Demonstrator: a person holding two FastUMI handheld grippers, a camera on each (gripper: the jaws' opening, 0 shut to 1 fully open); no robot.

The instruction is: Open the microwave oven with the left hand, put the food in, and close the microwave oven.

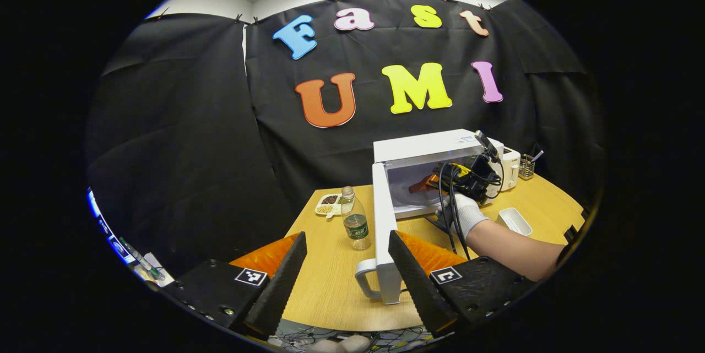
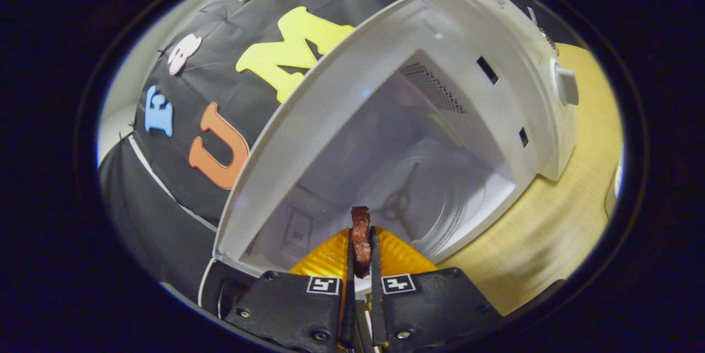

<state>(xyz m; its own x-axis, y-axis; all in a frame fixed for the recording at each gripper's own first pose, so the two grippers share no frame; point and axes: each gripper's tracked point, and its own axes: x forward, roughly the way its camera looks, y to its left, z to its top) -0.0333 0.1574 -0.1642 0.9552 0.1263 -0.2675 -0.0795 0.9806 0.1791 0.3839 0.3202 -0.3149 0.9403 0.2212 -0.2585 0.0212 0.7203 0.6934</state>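
Food (image 2: 361, 240) — in hand-held gripper (image 2: 361, 256)

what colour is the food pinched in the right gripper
Dark reddish brown: the food shows best in the right gripper view, held before the open white microwave.

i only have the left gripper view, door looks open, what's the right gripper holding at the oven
Observer: The right gripper is shut on a thin reddish-brown piece of food, held upright at the mouth of the white microwave oven.
Operator: anything already inside
Observer: The right gripper view shows a bare glass turntable on the cavity floor.
Operator: food past the opening yet
Observer: It looks just at the threshold; I cannot tell whether it is fully inside.
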